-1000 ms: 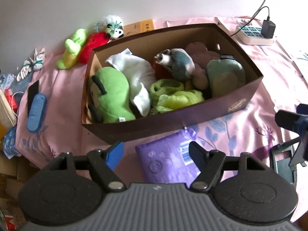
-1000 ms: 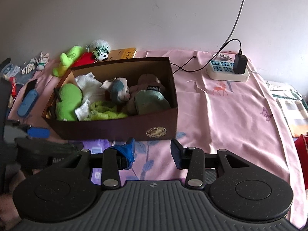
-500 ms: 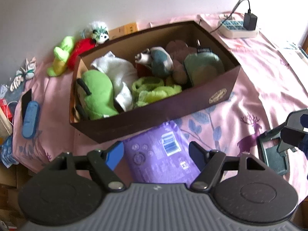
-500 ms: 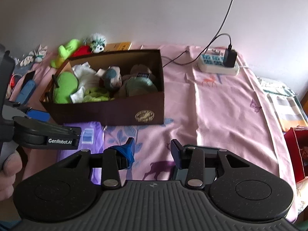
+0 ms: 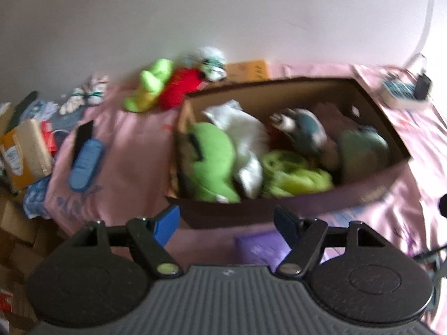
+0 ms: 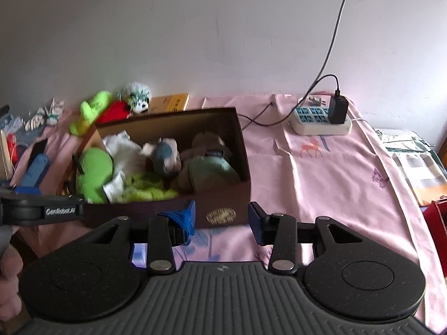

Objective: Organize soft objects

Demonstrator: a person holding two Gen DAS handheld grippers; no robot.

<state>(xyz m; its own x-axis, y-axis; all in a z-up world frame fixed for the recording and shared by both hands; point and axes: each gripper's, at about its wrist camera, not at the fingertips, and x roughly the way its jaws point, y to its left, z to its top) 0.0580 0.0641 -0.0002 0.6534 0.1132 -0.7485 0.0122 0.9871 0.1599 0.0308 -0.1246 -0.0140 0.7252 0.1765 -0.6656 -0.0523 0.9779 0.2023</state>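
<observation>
On your far left a blue case [image 5: 85,164] lies flat on the pink cloth [image 6: 321,173]. Your left gripper [image 5: 227,223] hangs with its jaws wide apart and nothing between them, just in front of the brown box [image 6: 223,195]. A purple pack [image 5: 261,247] lies under it. The box is full of soft toys: a green plush [image 5: 212,159], a white cloth [image 5: 245,136] and a grey plush [image 6: 166,156]. Your right gripper [image 6: 222,219] is also open and empty, near the box's front corner. A white power strip [image 6: 320,121] sits far right.
</observation>
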